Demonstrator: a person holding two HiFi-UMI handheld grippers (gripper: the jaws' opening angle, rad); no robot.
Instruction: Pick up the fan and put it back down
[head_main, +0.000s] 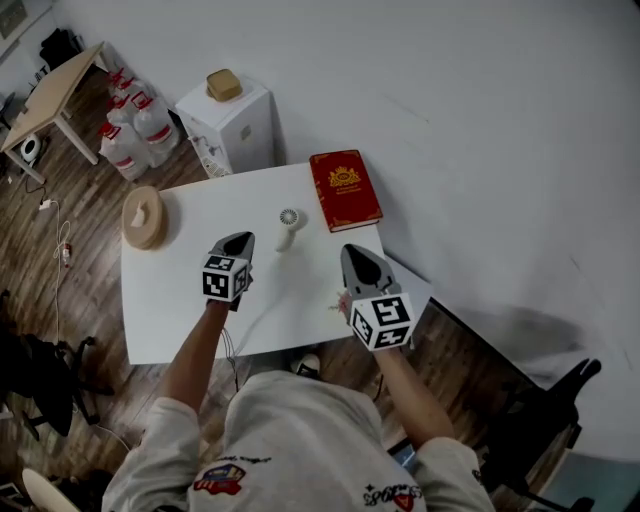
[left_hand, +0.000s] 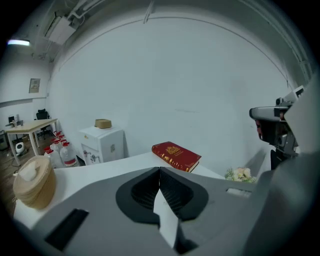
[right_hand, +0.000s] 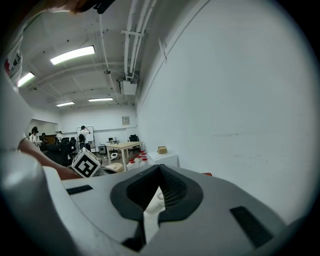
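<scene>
A small white hand fan lies on the white table, head toward the far edge and handle toward me. My left gripper hovers just left of it, jaws shut and empty; in the left gripper view the tips meet with nothing between them. My right gripper is held to the right of the fan, apart from it. Its tips also meet, and the fan shows through the hollow behind them, lying on the table beyond. Neither gripper touches the fan.
A red book lies at the table's far right corner. A round wooden container stands at the left edge. A white cabinet and water bottles stand behind the table. A small bunch of flowers sits at the right.
</scene>
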